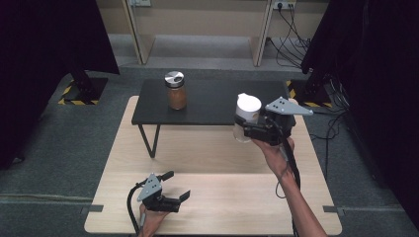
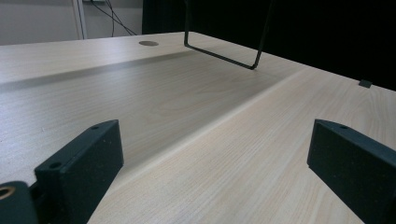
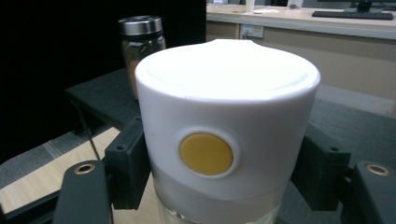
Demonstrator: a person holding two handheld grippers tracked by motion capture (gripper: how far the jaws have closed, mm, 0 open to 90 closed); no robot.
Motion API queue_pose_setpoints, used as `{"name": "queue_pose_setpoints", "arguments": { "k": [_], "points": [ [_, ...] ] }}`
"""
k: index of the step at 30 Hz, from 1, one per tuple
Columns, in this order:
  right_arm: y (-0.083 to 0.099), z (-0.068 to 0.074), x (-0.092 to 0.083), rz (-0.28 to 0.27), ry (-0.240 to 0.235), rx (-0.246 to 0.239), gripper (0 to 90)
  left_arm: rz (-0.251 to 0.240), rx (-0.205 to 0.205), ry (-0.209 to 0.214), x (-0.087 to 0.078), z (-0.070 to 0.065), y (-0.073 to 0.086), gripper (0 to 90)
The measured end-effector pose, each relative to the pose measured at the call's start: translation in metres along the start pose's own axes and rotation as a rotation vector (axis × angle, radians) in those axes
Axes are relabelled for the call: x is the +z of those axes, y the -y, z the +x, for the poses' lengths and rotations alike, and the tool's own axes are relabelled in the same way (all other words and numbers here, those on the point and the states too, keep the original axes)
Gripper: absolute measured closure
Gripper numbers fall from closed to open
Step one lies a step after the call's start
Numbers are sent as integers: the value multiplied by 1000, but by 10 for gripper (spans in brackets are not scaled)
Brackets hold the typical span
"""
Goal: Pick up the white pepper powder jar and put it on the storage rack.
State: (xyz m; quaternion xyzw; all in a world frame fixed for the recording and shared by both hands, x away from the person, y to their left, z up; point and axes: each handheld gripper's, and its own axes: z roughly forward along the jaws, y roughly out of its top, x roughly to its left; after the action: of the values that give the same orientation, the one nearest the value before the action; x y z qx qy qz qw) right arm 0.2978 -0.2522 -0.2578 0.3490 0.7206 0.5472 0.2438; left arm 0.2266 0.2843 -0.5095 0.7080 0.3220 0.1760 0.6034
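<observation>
My right gripper [image 1: 245, 127] is shut on a clear jar with a white lid [image 1: 246, 116], held upright above the light wooden table, just in front of the black shelf [image 1: 212, 101]. In the right gripper view the white lid [image 3: 226, 135] with its yellow round button sits between both jaws. A glass jar with a steel lid and brown contents [image 1: 175, 90] stands on the shelf's left part, and the same jar [image 3: 140, 44] appears behind the white lid. My left gripper [image 1: 176, 185] rests low over the table's front left with its jaws open and nothing between them; the left gripper [image 2: 215, 158] faces bare wood.
The black shelf stands on thin wire legs [image 1: 149, 140] on the wooden table [image 1: 212, 197]. One wire leg [image 2: 224, 56] shows ahead of the left gripper. Dark curtains hang on both sides, and cables [image 1: 291, 34] lie on the floor at the back right.
</observation>
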Motion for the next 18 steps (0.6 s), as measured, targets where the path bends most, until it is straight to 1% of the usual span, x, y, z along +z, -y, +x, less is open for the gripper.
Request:
{"name": "queue_pose_setpoints", "arguments": {
  "k": [5, 9, 18],
  "points": [
    [-8, -3, 7, -4, 25, 17, 307, 0, -1, 1, 0, 0, 0, 27],
    [-13, -4, 14, 2, 45, 17, 307, -1, -1, 1, 0, 0, 0, 25],
    [-19, -8, 28, 0, 88, 40, 307, 2, -1, 2, 0, 0, 0, 26]
  ]
}}
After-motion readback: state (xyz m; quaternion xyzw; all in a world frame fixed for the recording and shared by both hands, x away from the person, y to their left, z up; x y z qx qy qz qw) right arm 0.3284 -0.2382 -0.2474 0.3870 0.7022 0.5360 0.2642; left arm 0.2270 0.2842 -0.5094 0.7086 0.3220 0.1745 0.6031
